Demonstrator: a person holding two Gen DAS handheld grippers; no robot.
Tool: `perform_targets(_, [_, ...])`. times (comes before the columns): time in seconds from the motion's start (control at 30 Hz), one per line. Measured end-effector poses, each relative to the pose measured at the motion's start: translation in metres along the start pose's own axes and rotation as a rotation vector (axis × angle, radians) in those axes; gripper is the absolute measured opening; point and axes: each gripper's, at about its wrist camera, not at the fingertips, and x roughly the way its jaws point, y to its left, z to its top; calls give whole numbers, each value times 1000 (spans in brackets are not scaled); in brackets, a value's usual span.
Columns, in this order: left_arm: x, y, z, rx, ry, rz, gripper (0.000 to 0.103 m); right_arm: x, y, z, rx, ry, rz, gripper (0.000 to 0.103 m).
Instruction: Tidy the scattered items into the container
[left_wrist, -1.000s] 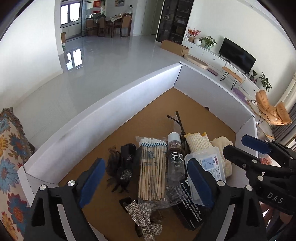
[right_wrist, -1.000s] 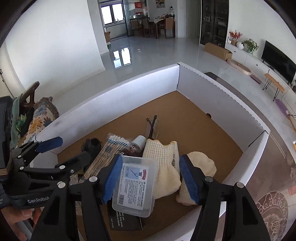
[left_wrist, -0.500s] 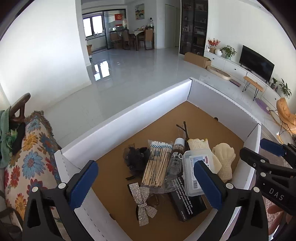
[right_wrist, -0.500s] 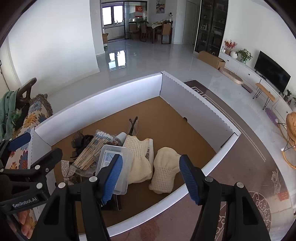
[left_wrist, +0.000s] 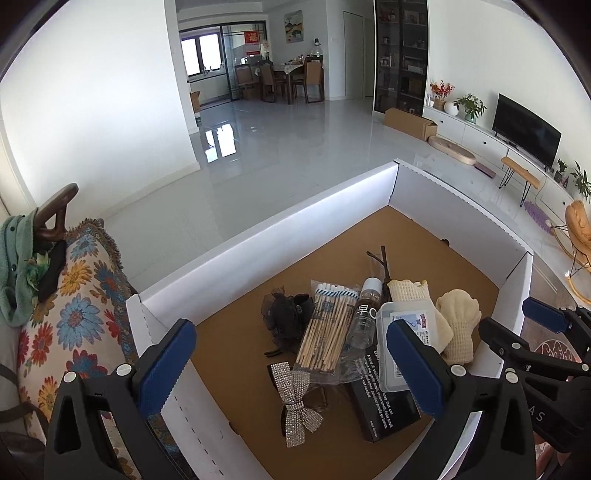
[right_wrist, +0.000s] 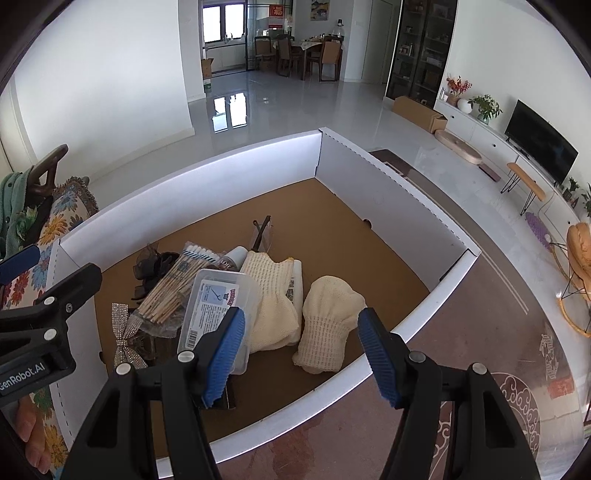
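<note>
A white cardboard box (left_wrist: 258, 236) (right_wrist: 221, 192) with a brown floor holds a cotton swab pack (left_wrist: 325, 332) (right_wrist: 173, 291), a small bottle (left_wrist: 364, 317), a clear plastic case (left_wrist: 410, 314) (right_wrist: 218, 299), a cream knitted mitt (left_wrist: 458, 325) (right_wrist: 328, 317), a cream cloth (right_wrist: 273, 295), a black hair piece (left_wrist: 284, 314), a rhinestone bow (left_wrist: 295, 398) (right_wrist: 123, 332) and a black carton (left_wrist: 384, 406). My left gripper (left_wrist: 288, 328) hangs wide open over the box's near left part, holding nothing. My right gripper (right_wrist: 301, 315) is open and unloaded above the front rim.
A floral throw (left_wrist: 74, 302) covers a seat left of the box. A patterned rug (right_wrist: 517, 387) lies to its right. A person's hand (right_wrist: 33, 435) holds the left gripper. Glossy tiled floor (left_wrist: 277, 147) stretches beyond, with a TV cabinet far right.
Both grippers have pulled back and up from the items, so more of the box shows. The left jaws have spread wider. The clear case stays in the box.
</note>
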Motion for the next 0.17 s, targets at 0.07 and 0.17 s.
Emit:
perform_targets(0.07, [-7,3,-3,-25,-40,14,103,3,3,-1,2,4,6,65])
perform_targets(0.17, [-15,1,-6,-19,-92,51,103,5,6,-2,8,2,21,65])
